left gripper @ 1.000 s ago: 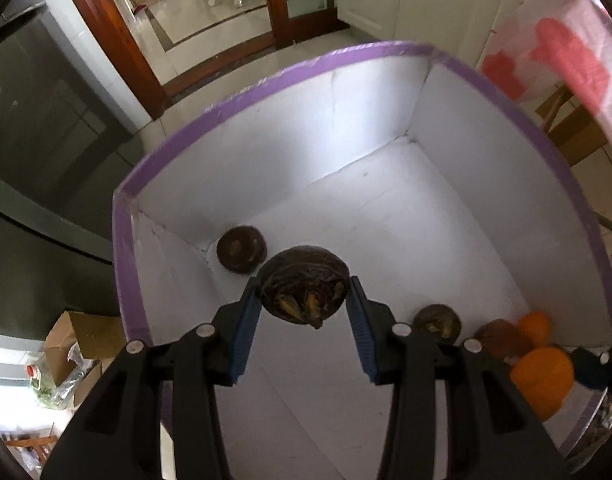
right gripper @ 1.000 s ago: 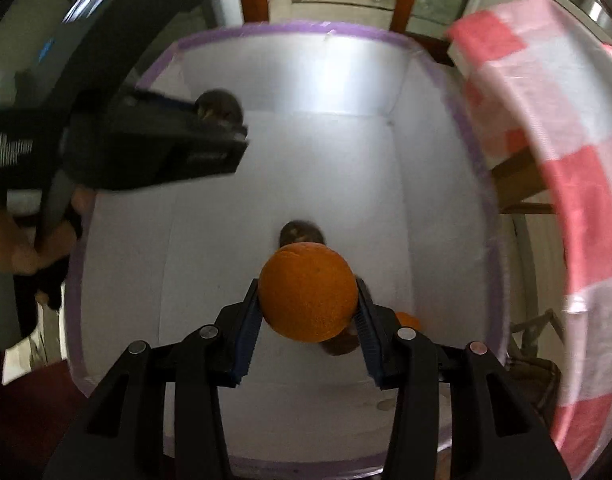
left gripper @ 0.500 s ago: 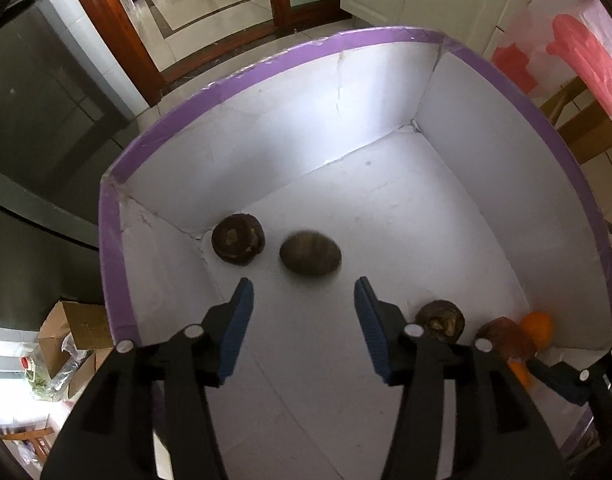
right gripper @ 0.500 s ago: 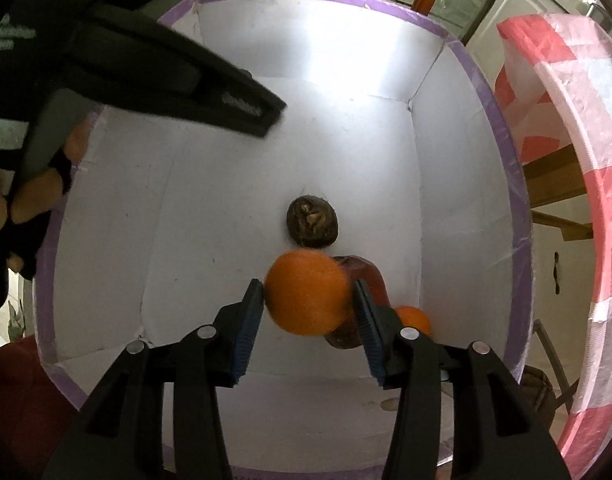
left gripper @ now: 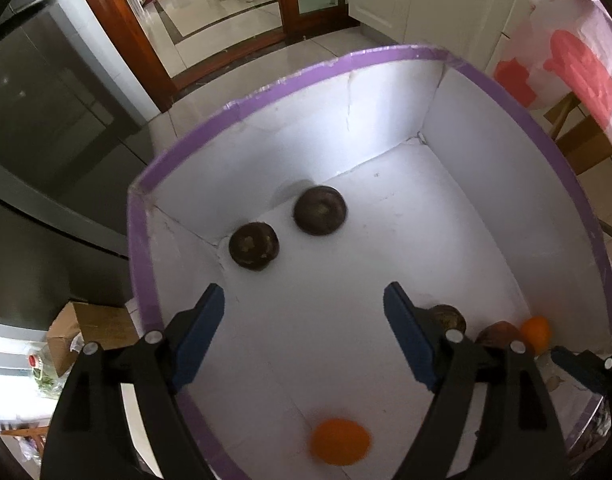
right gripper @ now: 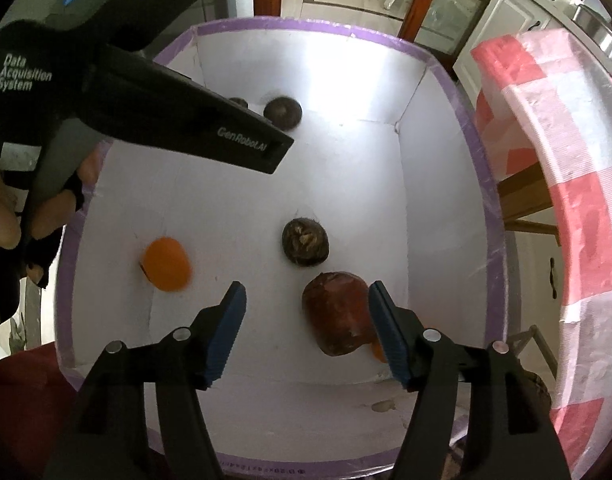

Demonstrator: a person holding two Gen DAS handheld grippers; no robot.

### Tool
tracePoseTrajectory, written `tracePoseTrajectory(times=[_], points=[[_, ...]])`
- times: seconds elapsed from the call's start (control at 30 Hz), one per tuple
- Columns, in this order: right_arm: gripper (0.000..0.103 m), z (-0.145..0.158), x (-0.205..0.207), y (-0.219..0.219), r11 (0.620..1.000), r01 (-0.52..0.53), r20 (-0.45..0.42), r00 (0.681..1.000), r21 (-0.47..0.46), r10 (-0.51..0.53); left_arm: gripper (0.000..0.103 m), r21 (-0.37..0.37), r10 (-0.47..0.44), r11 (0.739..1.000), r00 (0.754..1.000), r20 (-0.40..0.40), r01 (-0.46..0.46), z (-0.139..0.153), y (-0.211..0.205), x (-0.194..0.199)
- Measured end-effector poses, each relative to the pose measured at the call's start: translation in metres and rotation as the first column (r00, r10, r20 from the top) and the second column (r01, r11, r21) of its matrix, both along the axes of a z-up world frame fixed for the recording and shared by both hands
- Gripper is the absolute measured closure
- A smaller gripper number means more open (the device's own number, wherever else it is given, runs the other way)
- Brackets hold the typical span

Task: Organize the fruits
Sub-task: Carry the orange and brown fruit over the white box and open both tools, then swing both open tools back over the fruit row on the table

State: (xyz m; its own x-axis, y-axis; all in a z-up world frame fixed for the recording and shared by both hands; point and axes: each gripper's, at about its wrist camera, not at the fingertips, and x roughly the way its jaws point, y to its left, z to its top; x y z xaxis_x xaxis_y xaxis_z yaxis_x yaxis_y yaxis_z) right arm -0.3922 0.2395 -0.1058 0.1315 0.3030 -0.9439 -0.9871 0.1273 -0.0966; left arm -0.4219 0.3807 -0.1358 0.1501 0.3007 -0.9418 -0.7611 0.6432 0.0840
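A white box with a purple rim [left gripper: 266, 92] [right gripper: 471, 148] holds the fruit. My left gripper [left gripper: 304, 338] is open and empty above the box. Two dark brown round fruits [left gripper: 254, 246] [left gripper: 320, 211] lie in its far left corner. An orange [left gripper: 339, 441] [right gripper: 166, 265], blurred, lies on the box floor. My right gripper [right gripper: 306, 332] is open and empty above a reddish-brown fruit [right gripper: 337, 312]. A dark round fruit [right gripper: 305, 241] lies just beyond it. A smaller orange [left gripper: 537, 333] lies by the right wall, mostly hidden in the right wrist view.
The left gripper's body [right gripper: 178, 120] reaches over the box's left side. A red-and-white checked tablecloth [right gripper: 561, 184] hangs to the right. A cardboard box [left gripper: 90, 332] lies on the floor at the left. A dark cabinet [left gripper: 46, 120] stands beyond.
My left gripper opened and dropped the dark fruit, which rolled to the far corner. My right gripper opened and released the orange, which rolled to the left of the box floor.
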Motion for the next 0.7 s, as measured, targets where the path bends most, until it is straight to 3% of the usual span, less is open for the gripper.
tracePoseTrajectory(times=[0.2, 0.4, 0.57, 0.7], points=[[0.04, 0.02, 0.007, -0.006, 0.998, 0.019, -0.011, 1.0, 0.065, -0.018, 0.019, 0.05, -0.02, 0.999, 1.0, -0.004, 0.02, 0.026, -0.007, 0.009], [0.039, 0.058, 0.032, -0.023, 0.978, 0.1, -0.061, 0.994, 0.183, -0.09, 0.014, 0.158, -0.071, 0.985, 0.997, 0.023, 0.067, 0.073, -0.023, 0.038], [0.032, 0.109, 0.058, -0.053, 0.926, 0.176, -0.087, 0.984, 0.335, -0.155, 0.007, 0.301, -0.13, 0.948, 0.989, 0.075, 0.102, 0.125, -0.05, 0.07], [0.027, 0.148, 0.082, -0.086, 0.861, 0.245, -0.097, 0.969, 0.446, -0.225, 0.002, 0.431, -0.213, 0.892, 0.968, 0.129, 0.139, 0.171, -0.082, 0.104]])
